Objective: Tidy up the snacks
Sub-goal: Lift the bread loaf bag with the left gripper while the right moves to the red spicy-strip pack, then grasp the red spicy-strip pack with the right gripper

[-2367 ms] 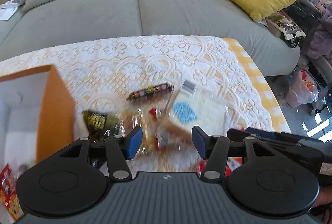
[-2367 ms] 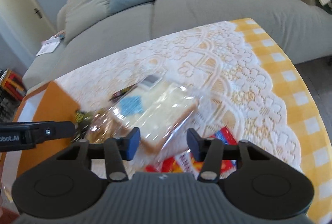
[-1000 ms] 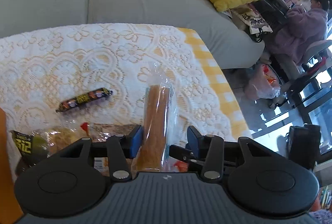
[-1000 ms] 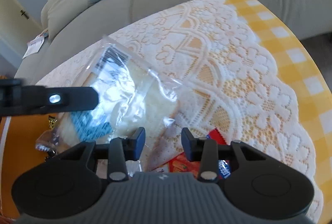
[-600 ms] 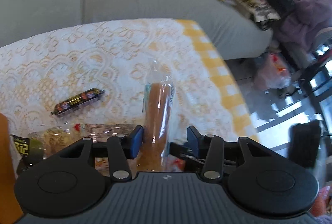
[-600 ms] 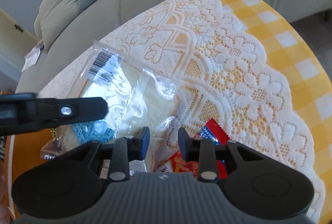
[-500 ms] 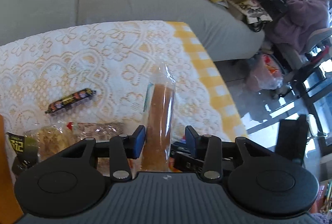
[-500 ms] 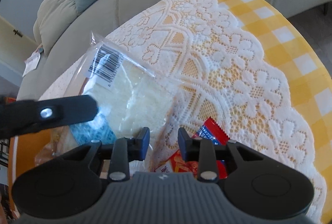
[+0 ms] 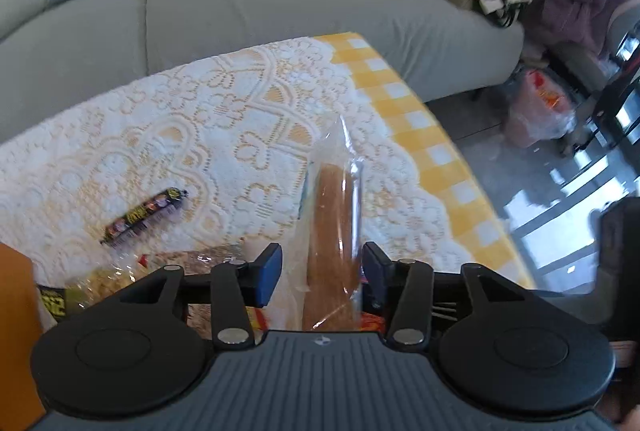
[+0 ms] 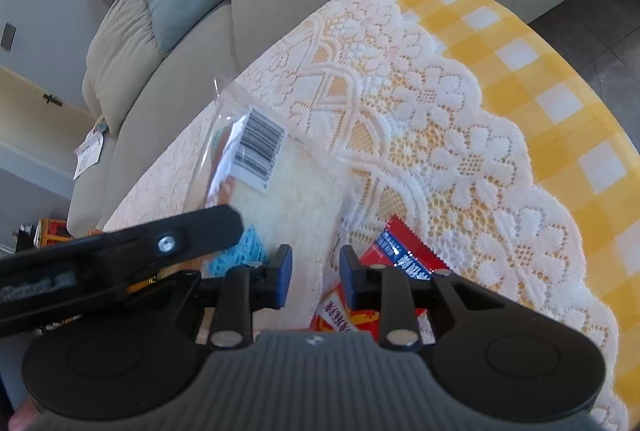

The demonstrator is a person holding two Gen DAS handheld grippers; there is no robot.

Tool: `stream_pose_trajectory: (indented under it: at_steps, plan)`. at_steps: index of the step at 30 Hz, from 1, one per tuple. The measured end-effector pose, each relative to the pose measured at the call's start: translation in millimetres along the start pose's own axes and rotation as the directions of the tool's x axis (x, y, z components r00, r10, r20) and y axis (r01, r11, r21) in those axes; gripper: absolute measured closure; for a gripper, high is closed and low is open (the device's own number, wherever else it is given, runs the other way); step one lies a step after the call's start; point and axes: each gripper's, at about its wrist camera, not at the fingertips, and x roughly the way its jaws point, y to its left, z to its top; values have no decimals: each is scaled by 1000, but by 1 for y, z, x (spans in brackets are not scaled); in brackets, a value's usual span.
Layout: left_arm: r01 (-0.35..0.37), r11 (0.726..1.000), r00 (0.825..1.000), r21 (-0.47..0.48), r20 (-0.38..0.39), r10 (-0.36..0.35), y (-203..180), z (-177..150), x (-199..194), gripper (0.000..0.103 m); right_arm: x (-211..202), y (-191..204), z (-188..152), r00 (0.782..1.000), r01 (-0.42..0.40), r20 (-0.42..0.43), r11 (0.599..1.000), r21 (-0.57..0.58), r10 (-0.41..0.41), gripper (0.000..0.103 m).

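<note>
Two grippers: both are on one bag of bread (image 9: 334, 215), which looks like a hand-over or a shared lift.
Box: an orange box (image 9: 14, 311) shows at the far left edge of the left view. I take it as the place the snacks are meant to go.
Bar: a dark bar (image 9: 144, 217) lies flat on the lace cloth (image 9: 200, 119), apart from everything else and not yet dealt with.
Pile: crinkly clear bags (image 9: 100, 283) sit heaped just beside the box, under the left finger.
Left gripper (image 9: 320, 271): it is loose around the bread. Its jaws have just been opening; the left pad stands clear of the bag and the right pad is at the plastic. It reads as steadying rather than pinching.
Bread: it stands on edge between the left jaws, crust toward that camera and bag tail pointing away over the cloth. Held up like this, it clears the pile below.
Right gripper (image 10: 315, 271): its jaws are narrow and have just been closing, with the bag's lower edge between them. I cannot tell whether the pads bite the plastic. Its angle suggests it is taking the weight.
Packets: red packets (image 10: 400, 255) lie on the cloth under the right jaw, waiting their turn.
Risk: slick plastic and soft bread mean a weak pinch could let the bag slide.
</note>
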Motion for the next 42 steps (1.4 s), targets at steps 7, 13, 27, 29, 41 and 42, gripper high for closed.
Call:
stream_pose_trajectory:
  at_steps: [7, 13, 27, 29, 41, 42]
  plan:
    - [-13, 1000, 998, -6, -60, 12, 3, -2, 18, 63, 7, 1, -3, 999, 27, -30, 999, -24, -28, 77]
    - [-35, 999, 998, -28, -61, 33, 8, -4, 14, 72, 9, 2, -3, 998, 43, -39, 998, -44, -45, 77]
    - [-59, 981, 995, -187, 64, 72, 48, -51, -62, 74, -11, 0, -32, 987, 155, 25, 985, 71, -157, 50]
    - [-72, 975, 994, -210, 63, 87, 55, -62, -66, 74, -6, 0, -37, 979, 202, 15, 976, 78, -204, 50]
    - [-35, 941, 997, -337, 56, 57, 89, -107, -74, 74, 35, 40, -66, 910, 411, 135, 896, -169, -392, 46]
    - [-30, 938, 997, -345, 56, 53, 91, -109, -74, 74, 38, 44, -69, 901, 430, 153, 880, -199, -406, 47]
